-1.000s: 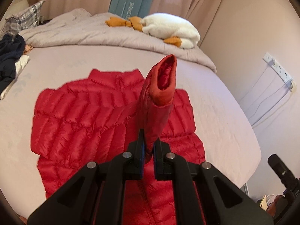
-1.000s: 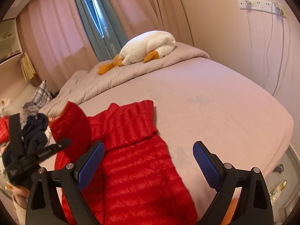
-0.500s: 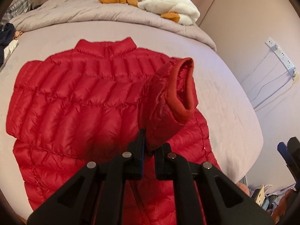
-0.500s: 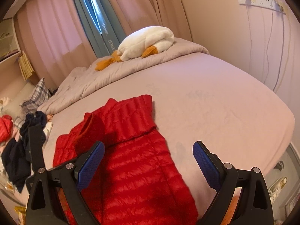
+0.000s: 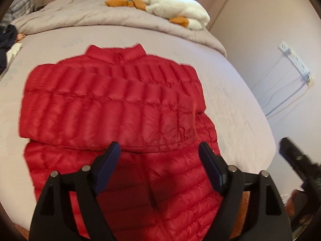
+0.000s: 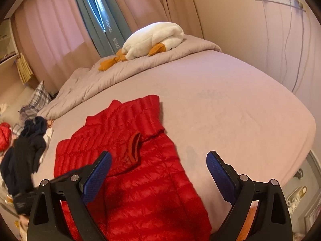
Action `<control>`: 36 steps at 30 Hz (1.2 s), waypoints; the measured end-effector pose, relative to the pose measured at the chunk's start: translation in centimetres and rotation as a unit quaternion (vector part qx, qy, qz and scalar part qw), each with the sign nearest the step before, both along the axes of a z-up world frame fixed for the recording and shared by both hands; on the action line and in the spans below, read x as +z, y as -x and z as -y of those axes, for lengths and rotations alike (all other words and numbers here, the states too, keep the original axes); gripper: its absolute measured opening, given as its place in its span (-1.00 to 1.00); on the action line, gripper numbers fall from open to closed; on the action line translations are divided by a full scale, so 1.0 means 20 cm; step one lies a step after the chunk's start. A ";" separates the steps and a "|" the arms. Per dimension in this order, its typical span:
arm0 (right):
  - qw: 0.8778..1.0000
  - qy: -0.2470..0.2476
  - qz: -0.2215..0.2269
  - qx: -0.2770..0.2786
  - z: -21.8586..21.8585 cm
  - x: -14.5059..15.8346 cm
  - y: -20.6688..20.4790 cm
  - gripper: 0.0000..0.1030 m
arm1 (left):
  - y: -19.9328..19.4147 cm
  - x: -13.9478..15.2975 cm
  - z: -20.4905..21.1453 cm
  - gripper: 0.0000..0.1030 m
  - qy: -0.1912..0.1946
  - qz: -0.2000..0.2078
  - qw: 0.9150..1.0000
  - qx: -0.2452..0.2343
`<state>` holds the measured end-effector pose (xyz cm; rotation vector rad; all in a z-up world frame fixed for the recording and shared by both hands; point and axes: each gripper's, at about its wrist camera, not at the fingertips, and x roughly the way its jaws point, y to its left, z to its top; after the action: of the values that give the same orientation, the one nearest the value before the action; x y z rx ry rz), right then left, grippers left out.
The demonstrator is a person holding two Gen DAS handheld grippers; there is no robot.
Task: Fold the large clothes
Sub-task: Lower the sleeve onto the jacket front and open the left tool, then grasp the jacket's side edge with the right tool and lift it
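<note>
A: Left wrist view first. What's the claw doing?

B: Left gripper (image 5: pixel 158 156) has its jaws apart, they've just been opening, w/ nothing between the pads. It hangs over the red down jacket (image 5: pixel 112 108), near part of it.

A: Jacket where?

B: Flat on the bed (image 5: pixel 230 100), collar at the far end, hem toward the cam. A sleeve is folded across the chest, left to right. Picture's a bit blurred.

A: Other stuff?

B: Rumpled quilt (image 5: pixel 100 16) at the far end of the bed, white plush goose (image 5: pixel 180 14) on it w/ orange feet. Dark clothes (image 5: pixel 8 40) at the far left edge. Power strip (image 5: pixel 295 60) on the right wall, cables hanging. Right gripper (image 5: pixel 297 162) pokes in low right, dark & blurred, can't tell its state from there.

A: Right wrist view?

B: Right gripper's jaws stand wide apart, blue pads bare, nothing held; midpoint sits above the jacket's near right edge. Jacket lies on the near left part of the bed, and the folded sleeve's cuff (image 6: pixel 133 146) rests open on top of it. Left gripper shows as a dark blur low left, beside the jacket. Pile of dark clothes just left of the jacket, goose far center on the quilt, curtains (image 6: pixel 60 30) behind, shoes (image 6: pixel 297 196) on the floor low right.
</note>
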<state>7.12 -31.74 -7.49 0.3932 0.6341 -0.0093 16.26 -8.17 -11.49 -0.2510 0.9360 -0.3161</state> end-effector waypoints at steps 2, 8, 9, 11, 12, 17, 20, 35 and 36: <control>1.000 0.000 -0.004 0.003 -0.01 -0.01 -0.02 0.84 | 0.03 0.05 -0.08 0.66 0.005 0.009 1.000 0.019; 1.000 0.001 -0.010 0.029 -0.08 -0.03 -0.06 0.84 | 0.13 0.15 -0.41 0.86 0.017 0.032 0.993 0.110; 0.999 0.004 -0.011 0.034 -0.10 -0.03 -0.07 0.84 | 0.16 0.16 -0.49 0.86 0.014 0.034 0.990 0.136; 0.999 0.009 -0.013 0.044 -0.13 -0.04 -0.10 0.80 | 0.20 0.17 -0.60 0.86 0.008 0.033 0.984 0.175; 0.999 0.011 -0.015 0.048 -0.15 -0.05 -0.11 0.77 | 0.22 0.17 -0.65 0.86 0.006 0.033 0.981 0.192; 0.996 0.037 -0.024 0.083 -0.27 -0.08 -0.23 0.40 | 0.31 0.10 -0.84 0.86 0.007 0.018 0.968 0.249; 0.992 0.057 -0.036 0.106 -0.35 -0.11 -0.32 0.24 | 0.34 0.04 -0.92 0.84 0.008 -0.003 0.960 0.278; 0.977 0.079 -0.139 0.142 -0.50 -0.34 -0.62 0.06 | 0.43 -0.02 -0.97 0.84 -0.008 -0.020 0.956 0.291; 0.976 0.075 -0.142 0.146 -0.50 -0.36 -0.63 0.06 | 0.43 -0.02 -0.97 0.85 -0.009 -0.021 0.957 0.290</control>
<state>19.64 -21.76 -14.65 0.1488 0.9642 0.1682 7.59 11.25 -11.95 -0.5028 0.8634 0.2405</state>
